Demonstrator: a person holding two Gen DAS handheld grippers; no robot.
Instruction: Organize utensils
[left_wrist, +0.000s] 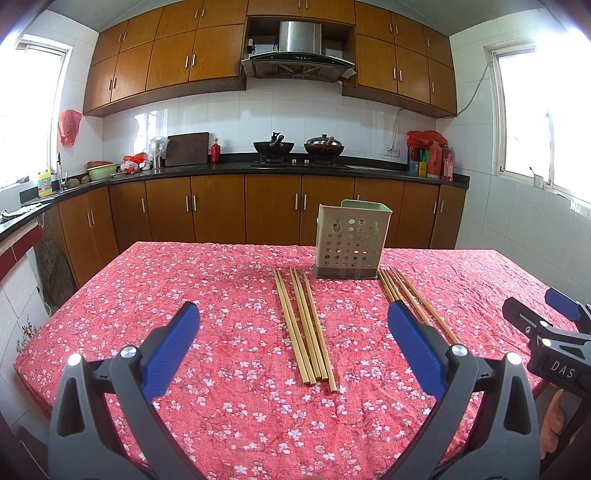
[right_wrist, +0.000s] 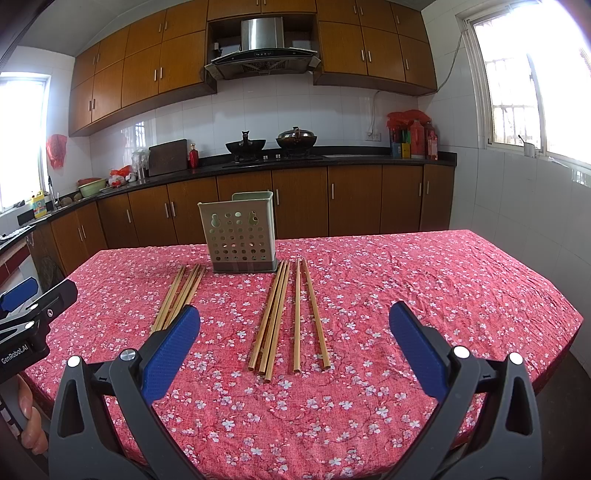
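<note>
Hovering spread wide and empty above the table's near edge, the left claw and right claw flank chopsticks lying mid-table before the holder.

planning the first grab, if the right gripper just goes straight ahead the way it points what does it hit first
Probably the right-hand chopsticks lying on the tablecloth; the open right gripper frames them, well before the utensil holder. Depth is uncertain.

Red floral tablecloth, two woks on stove, range hood, wooden cabinets
</note>
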